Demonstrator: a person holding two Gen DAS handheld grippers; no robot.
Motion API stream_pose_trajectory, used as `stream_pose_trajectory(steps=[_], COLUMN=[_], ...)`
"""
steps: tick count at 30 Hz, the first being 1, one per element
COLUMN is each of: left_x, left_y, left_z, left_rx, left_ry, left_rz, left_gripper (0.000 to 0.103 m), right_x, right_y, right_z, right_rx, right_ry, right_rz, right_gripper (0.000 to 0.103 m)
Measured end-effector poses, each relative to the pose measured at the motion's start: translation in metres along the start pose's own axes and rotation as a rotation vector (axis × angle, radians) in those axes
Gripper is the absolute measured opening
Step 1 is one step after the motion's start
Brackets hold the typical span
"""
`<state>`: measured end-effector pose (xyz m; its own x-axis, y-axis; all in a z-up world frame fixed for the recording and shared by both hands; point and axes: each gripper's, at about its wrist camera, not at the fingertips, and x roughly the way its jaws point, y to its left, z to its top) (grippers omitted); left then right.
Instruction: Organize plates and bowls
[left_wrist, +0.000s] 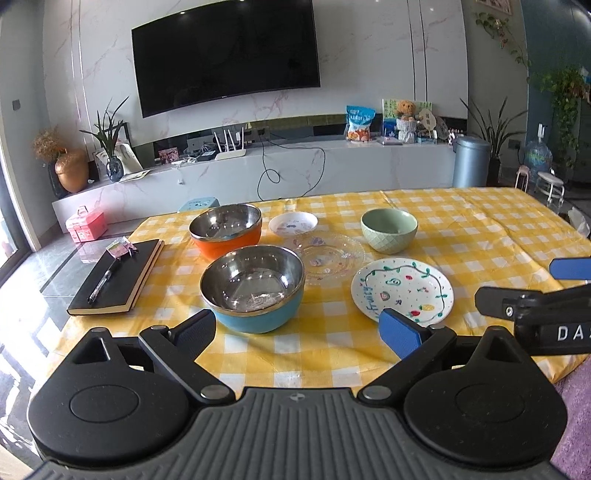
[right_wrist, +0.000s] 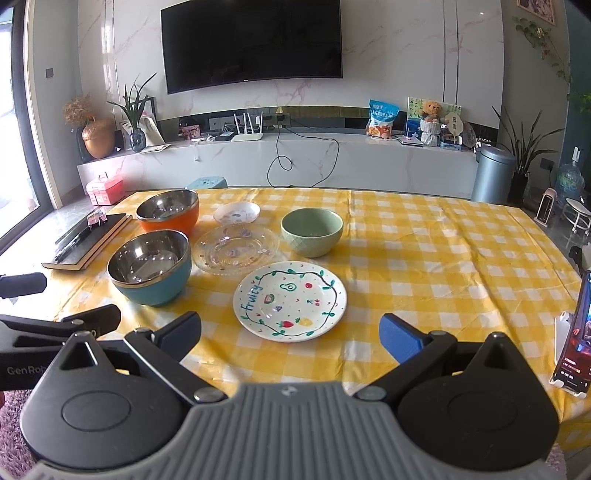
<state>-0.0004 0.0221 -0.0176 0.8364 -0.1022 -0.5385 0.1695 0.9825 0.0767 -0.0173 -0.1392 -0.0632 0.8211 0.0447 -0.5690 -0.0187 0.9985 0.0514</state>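
Two claws, left claw (left_wrist: 299, 326) and right claw (right_wrist: 290, 332), spread wide, empty; round steel bowl (left_wrist: 253, 286) nearby.

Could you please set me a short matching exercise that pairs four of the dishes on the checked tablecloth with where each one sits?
Things:
1. blue bowl
2. orange bowl
3. green bowl
4. fruit plate

Places:
A. far left, near the notebook
B. nearest the camera, in front of the glass plate
C. right of the glass plate
D. near left, in front of the orange bowl

Pairs: 1-D, 2-A, 3-C, 4-B
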Motion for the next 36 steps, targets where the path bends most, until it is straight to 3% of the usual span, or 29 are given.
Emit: stream_pose_trajectory(steps=[5, 16, 29, 34, 36], left_x=[0.000, 0.023, 0.070, 0.088, 0.096], left_y=[0.022, 0.083, 0.112, 0.125, 0.129], left_z=[0.007, 0.011, 0.023, 0.026, 0.026], left_rx=[-0.093, -0.304, -0.282, -0.335, -0.361], left_ry=[-0.050, -0.023, 0.000, 0.025, 0.062], left_rz=[0.034, 0.071, 0.064, 0.050, 0.037], left_gripper=[0.103, 0.103, 0.103, 0.103, 0.097], right_x=[0.009, 0.044, 0.111, 0.137, 0.147], right_y=[0.011, 0.050, 0.090, 0.096, 0.098], right_z=[0.002, 0.021, 0.058, 0.063, 0.063], right_rx=[-0.020, -0.040, 0.009, 0.033, 0.041], right_ry=[-0.014, -0.036, 0.012, 0.042, 0.052], right_rz=[0.000, 0.006, 0.041, 0.045, 0.050], right_gripper=[0.101, 0.100, 0.100, 0.100, 0.100])
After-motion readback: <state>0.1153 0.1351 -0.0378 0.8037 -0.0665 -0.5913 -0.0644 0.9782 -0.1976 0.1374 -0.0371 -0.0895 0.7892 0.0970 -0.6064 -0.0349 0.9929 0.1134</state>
